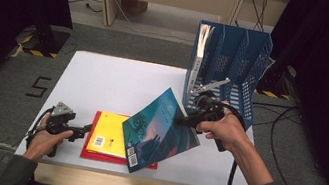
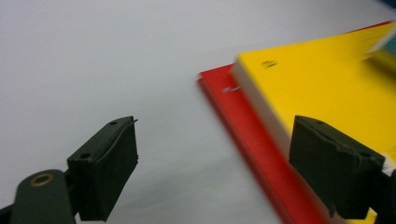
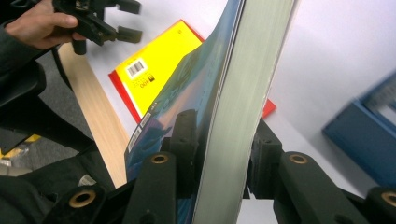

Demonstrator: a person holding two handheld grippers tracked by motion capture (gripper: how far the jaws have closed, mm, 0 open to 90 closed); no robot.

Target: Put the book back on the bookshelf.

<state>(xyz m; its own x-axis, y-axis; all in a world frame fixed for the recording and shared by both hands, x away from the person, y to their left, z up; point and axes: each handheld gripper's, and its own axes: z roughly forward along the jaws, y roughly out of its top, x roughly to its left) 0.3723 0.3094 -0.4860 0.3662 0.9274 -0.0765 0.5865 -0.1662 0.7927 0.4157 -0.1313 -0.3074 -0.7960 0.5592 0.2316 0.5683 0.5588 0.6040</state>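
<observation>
Right gripper [image 3: 219,172]: jaws clamped on blue book [image 1: 163,130] at page edge, book tilted, raised above table [image 1: 104,77], between stack and blue rack [image 1: 230,63]. 
Left gripper [image 2: 215,163]: jaws spread, holding nothing, just beside yellow book [image 1: 110,134] lying on red book [image 1: 87,148]. 
Risk: edge-only pinch, heavy book may pivot or slip. Risk: corner may catch rack divider during insertion, tipping rack.
</observation>
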